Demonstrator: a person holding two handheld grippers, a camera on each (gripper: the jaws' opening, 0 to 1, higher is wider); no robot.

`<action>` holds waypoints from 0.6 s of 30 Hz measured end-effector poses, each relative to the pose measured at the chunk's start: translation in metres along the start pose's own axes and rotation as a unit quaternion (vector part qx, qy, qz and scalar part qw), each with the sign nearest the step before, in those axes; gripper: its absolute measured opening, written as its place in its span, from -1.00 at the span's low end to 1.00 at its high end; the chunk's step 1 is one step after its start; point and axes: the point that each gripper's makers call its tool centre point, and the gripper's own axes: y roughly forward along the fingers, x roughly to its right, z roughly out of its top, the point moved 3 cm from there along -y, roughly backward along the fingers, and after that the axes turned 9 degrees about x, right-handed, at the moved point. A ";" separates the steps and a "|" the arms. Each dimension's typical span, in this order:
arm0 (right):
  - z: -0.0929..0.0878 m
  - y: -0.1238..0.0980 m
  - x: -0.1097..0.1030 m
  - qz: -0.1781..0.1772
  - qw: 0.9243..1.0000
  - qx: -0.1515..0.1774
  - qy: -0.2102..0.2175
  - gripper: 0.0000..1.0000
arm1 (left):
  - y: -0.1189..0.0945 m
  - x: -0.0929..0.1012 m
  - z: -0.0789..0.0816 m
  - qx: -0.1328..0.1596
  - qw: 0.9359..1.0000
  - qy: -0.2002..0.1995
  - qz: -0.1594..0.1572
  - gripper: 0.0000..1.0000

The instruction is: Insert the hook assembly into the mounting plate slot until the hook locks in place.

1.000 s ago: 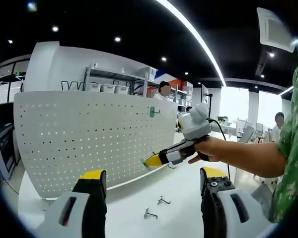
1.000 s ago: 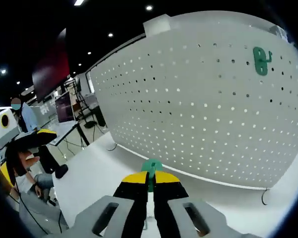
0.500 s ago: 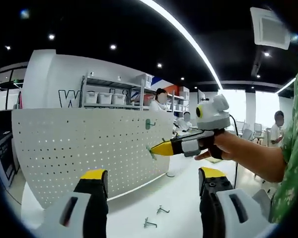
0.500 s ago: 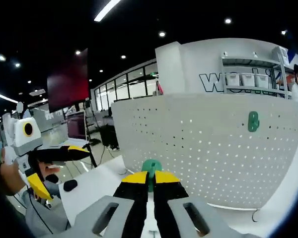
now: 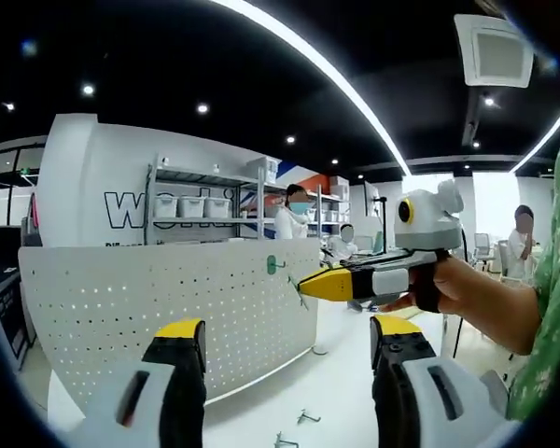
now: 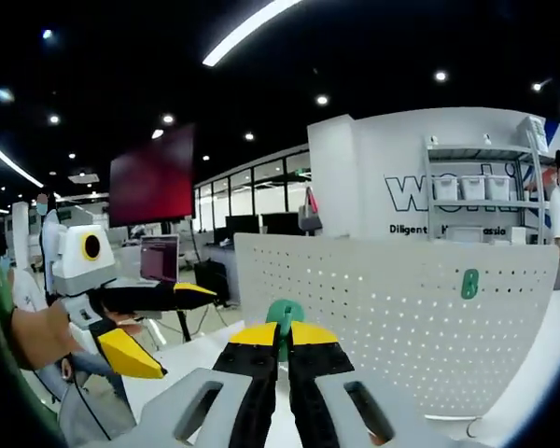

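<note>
Two grippers were in play. The right gripper (image 6: 281, 347) had its yellow-tipped jaws pressed together on a small green plastic hook assembly (image 6: 284, 317), held up in the air in front of the white perforated metal mounting plate (image 6: 392, 317), well apart from it. The left gripper (image 5: 285, 350) hung with its jaws spread wide and nothing between them, facing the same plate (image 5: 149, 308) from farther back.

One green hook (image 5: 272, 265) was already seated near the plate's upper edge, toward its right-hand end in the left gripper view. Two small metal hooks (image 5: 305, 416) lay loose on the white tabletop (image 5: 345, 373) near the foot of the plate.

By my reading, the step in hand was the carry and approach: the insertion had not begun. The next move would call for bringing the held hook close to the plate, lining its back tabs up with a slot, then pushing in and down until it locks.
</note>
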 end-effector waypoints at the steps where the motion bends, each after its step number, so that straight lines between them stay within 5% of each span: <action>1: 0.003 -0.001 -0.003 0.002 1.000 0.004 -0.002 -0.97 | 0.000 0.000 0.001 0.001 1.000 0.001 -0.001 0.47; 18: 0.010 -0.002 -0.022 0.016 1.000 0.018 -0.018 -0.97 | 0.006 0.007 0.005 -0.003 1.000 0.016 -0.010 0.07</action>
